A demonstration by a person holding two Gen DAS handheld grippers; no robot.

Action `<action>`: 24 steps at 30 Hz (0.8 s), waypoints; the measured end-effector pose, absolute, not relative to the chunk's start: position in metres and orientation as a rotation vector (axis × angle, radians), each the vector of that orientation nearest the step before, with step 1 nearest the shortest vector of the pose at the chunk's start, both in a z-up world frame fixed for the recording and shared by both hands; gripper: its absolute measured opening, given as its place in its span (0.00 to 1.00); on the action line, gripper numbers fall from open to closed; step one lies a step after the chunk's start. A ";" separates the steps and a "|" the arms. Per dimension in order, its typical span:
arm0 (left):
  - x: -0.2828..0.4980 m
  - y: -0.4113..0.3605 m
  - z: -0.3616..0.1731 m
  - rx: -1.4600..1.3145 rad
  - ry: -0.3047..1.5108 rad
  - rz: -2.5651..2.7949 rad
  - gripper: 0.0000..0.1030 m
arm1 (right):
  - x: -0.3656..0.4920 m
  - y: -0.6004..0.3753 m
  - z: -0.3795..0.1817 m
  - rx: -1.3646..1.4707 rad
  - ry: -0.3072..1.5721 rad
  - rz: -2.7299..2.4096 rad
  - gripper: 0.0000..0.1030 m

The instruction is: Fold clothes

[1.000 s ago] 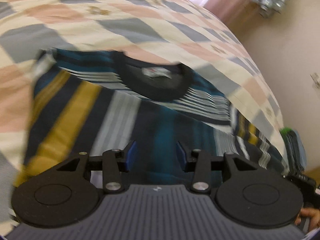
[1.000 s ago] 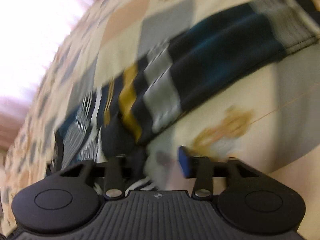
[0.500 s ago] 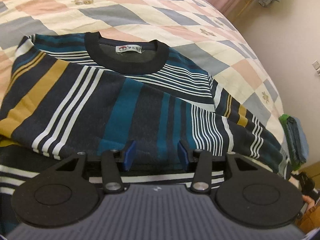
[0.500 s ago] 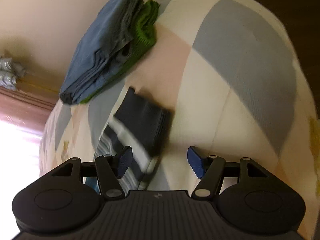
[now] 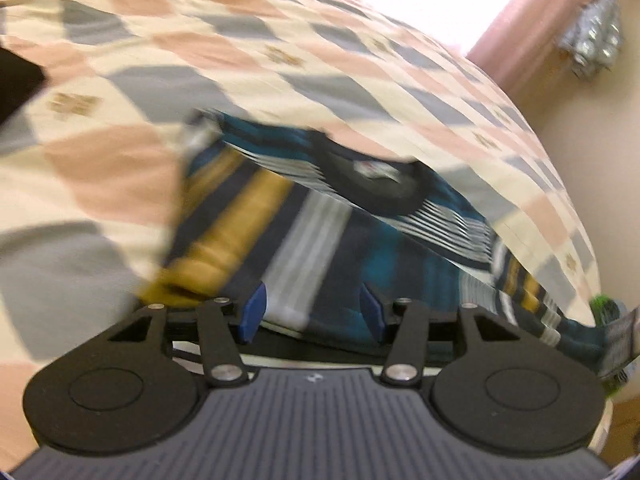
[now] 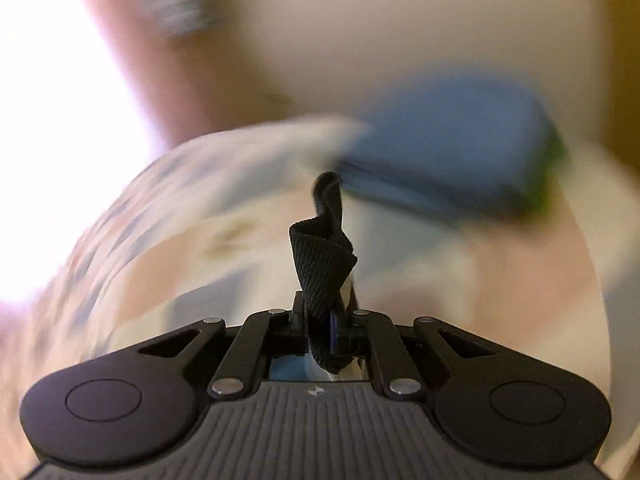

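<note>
A striped sweater (image 5: pixel 320 240) in navy, teal, mustard and white lies on the checked bedspread (image 5: pixel 200 60), its black collar (image 5: pixel 372 184) on the far side. My left gripper (image 5: pixel 312 314) hovers over the sweater's near part. Its jaws are opening and the blue pads press on nothing; the cloth lies below them. In the right wrist view my right gripper (image 6: pixel 320 328) is closing, its pads pinching the sweater's black ribbed cuff (image 6: pixel 320 264), which stands up twisted above the jaws. Both views are blurred by motion.
A folded blue and green pile of clothes (image 6: pixel 452 152) rests on the bed's far edge beyond the cuff, and shows as a sliver (image 5: pixel 608 308) at the right. Pink curtain (image 5: pixel 516 28) and a beige wall stand behind. A dark object (image 5: pixel 16 80) sits at the left edge.
The right gripper closed on the sleeve cuff and lifted it, its view swinging up toward the wall. The left gripper's jaws widened and its view shifted, with more bedspread at the left.
</note>
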State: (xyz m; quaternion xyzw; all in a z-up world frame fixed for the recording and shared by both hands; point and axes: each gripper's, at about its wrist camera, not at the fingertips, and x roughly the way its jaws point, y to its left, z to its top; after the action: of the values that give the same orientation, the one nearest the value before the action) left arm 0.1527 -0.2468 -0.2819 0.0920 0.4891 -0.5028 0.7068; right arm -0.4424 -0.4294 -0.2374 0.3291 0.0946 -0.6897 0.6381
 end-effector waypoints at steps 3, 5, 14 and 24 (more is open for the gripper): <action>0.197 -0.229 -0.285 0.177 1.092 -1.076 0.45 | -0.332 -0.411 -0.193 0.530 0.308 -1.389 0.10; 0.226 -0.216 -0.287 0.145 1.111 -1.052 0.45 | -0.250 -0.390 -0.179 0.458 0.325 -1.231 0.10; 0.342 -0.151 -0.302 0.101 1.167 -0.937 0.45 | 0.062 -0.277 -0.214 0.367 0.446 -0.735 0.11; 0.361 -0.147 -0.354 -0.131 1.420 -0.951 0.58 | 0.117 -0.269 -0.305 0.497 0.754 -0.606 0.66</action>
State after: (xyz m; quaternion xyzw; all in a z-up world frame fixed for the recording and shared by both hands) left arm 0.3606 -0.1471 -0.3540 -0.0576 0.6261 -0.4195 0.6548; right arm 0.1167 -0.2689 -0.3045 0.2366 0.3586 -0.2883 0.8557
